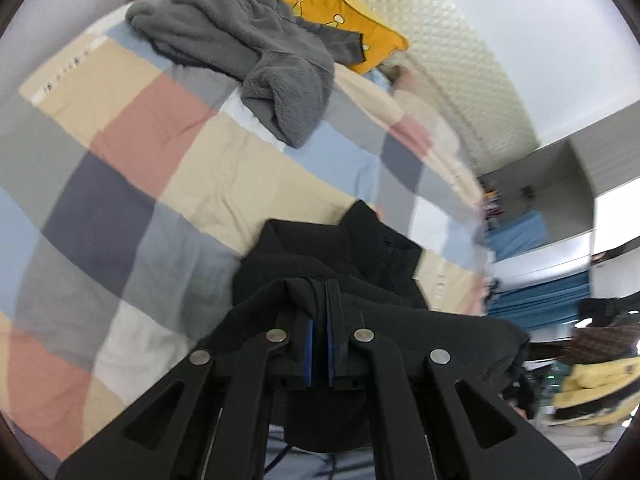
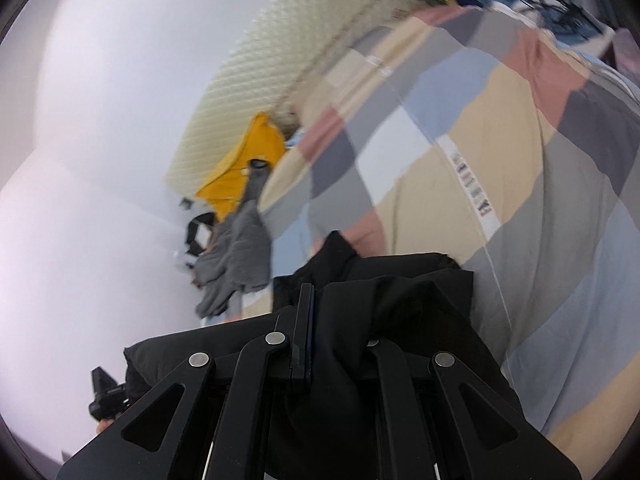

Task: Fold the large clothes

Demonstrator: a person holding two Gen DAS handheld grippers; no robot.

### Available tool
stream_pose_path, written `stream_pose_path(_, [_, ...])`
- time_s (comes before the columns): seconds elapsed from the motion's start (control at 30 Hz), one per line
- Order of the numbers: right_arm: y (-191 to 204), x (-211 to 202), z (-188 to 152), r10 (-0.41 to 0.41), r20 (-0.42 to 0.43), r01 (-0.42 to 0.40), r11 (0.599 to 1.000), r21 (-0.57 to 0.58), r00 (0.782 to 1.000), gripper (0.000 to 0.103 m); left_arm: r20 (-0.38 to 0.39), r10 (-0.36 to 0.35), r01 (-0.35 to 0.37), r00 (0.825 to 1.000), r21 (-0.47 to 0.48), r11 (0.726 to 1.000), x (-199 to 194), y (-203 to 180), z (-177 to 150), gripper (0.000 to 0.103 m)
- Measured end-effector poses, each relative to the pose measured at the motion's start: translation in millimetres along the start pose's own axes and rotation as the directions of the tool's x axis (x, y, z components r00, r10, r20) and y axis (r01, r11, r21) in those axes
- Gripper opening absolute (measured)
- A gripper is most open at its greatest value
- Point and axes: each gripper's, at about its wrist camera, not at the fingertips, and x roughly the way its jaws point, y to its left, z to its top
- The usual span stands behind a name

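Observation:
A large black garment (image 1: 360, 248) with a collar hangs over the checked bedspread (image 1: 168, 152). My left gripper (image 1: 320, 292) is shut on a fold of its black cloth, which drapes over both fingers. In the right wrist view the same black garment (image 2: 400, 300) covers the right finger, and my right gripper (image 2: 314, 300) is shut on its edge. The view there is rolled, so the bedspread (image 2: 500, 168) slants across the right side. Most of the garment hangs below the fingers, out of sight.
A grey fleece garment (image 1: 256, 52) lies crumpled at the far end of the bed, next to a yellow cushion (image 1: 340, 12) against a cream quilted headboard (image 1: 452, 60). Shelves and a yellow jacket (image 1: 592, 384) stand at the right. The other gripper (image 2: 106, 396) shows at lower left.

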Motion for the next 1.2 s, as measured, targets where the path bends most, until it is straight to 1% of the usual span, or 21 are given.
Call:
stream_pose_path(0.1, [-6,16,7,-0.044,-0.002,0.044,0.998,0.045,0.999,0.005,0.002,0.054,-0.054,0.999,-0.002,0.999,19,-5,10,0.007])
stream_pose_path(0.2, [-9,31,12,-0.067,0.002,0.067,0.995,0.071,0.998,0.005,0.001,0.085,-0.085,0.996,-0.007,0.996,35,-4,19,0.008])
stream_pose_path(0.27, [-11,46,16,-0.105,-0.013,0.106,0.992,0.074,0.994,0.004,-0.013,0.107,-0.108,0.994,-0.020,0.994,48,1,23,0.008])
stream_pose_path(0.4, [-14,71,23,-0.167,-0.039,0.170,0.984,0.061,0.985,0.004,-0.033,0.131,-0.132,0.991,-0.020,0.991,67,0,31,0.008])
stream_pose_path(0.47, [-20,83,23,-0.179,-0.056,0.183,0.981,0.069,0.982,0.004,-0.049,0.146,-0.146,0.988,0.002,0.989,79,2,33,0.008])
stream_pose_path(0.57, [-32,104,22,-0.197,-0.084,0.203,0.976,0.074,0.977,0.004,-0.071,0.154,-0.155,0.985,-0.007,0.988,99,8,36,0.008])
stream_pose_path(0.8, [-59,142,23,-0.199,-0.123,0.209,0.974,0.081,0.972,0.003,-0.094,0.173,-0.172,0.980,0.016,0.985,148,8,43,0.008])
stream_pose_path(0.9, [-75,162,22,-0.190,-0.181,0.212,0.970,0.115,0.965,0.002,-0.110,0.172,-0.173,0.979,0.006,0.985,171,10,45,0.008])
stream_pose_path(0.97, [-82,174,20,-0.198,-0.213,0.225,0.968,0.108,0.957,0.000,-0.128,0.180,-0.180,0.975,0.018,0.984,187,9,44,0.008])
stream_pose_path(1.1, [-86,183,20,-0.201,-0.232,0.229,0.968,0.100,0.952,0.000,-0.131,0.179,-0.175,0.975,0.046,0.984,203,7,41,0.008])
stream_pose_path(1.2, [-87,185,19,-0.189,-0.238,0.215,0.972,0.092,0.953,0.000,-0.122,0.171,-0.171,0.978,0.013,0.985,202,12,40,0.008])
